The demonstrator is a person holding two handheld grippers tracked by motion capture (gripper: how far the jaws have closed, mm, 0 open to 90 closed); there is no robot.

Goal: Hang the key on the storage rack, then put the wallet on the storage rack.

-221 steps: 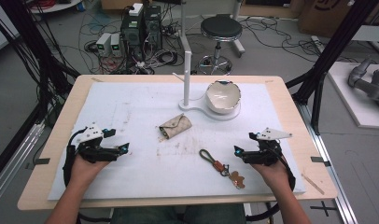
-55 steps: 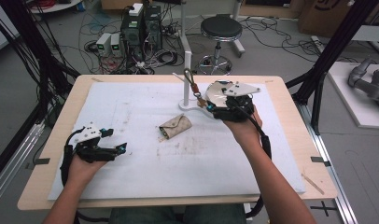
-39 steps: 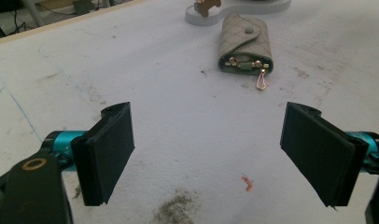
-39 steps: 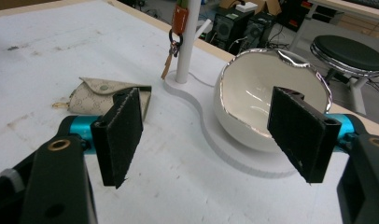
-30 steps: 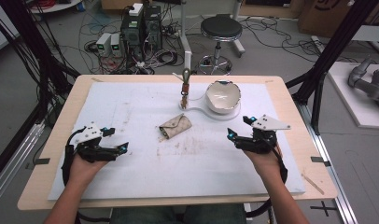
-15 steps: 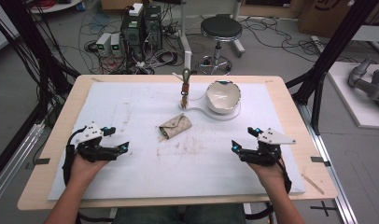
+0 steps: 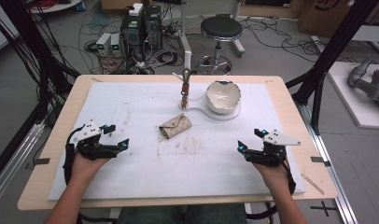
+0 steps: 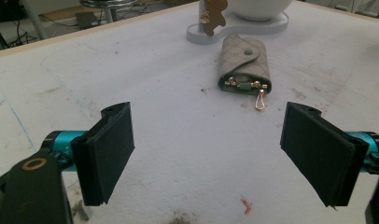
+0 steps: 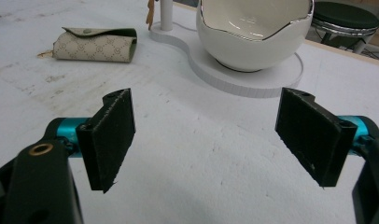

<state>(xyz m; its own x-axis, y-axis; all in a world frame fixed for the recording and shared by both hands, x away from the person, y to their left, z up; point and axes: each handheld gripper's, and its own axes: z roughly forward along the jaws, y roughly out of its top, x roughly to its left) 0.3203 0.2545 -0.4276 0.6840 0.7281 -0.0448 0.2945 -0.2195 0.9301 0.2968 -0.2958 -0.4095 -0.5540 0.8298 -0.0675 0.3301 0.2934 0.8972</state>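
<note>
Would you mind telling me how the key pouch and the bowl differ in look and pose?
The key pouch is beige, patterned and soft, and lies flat on the white mat; the bowl is glossy white with a jagged rim. It stands upright on a white stand, while the pouch lies apart from it. Neither is touched by a gripper.

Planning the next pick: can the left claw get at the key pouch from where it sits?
Probably yes. The left claw stands open, and bare white mat lies between it and the key pouch, with nothing in between.

Both grippers (image 7: 115,138) (image 7: 248,141) low; jaws wide, empty
</note>
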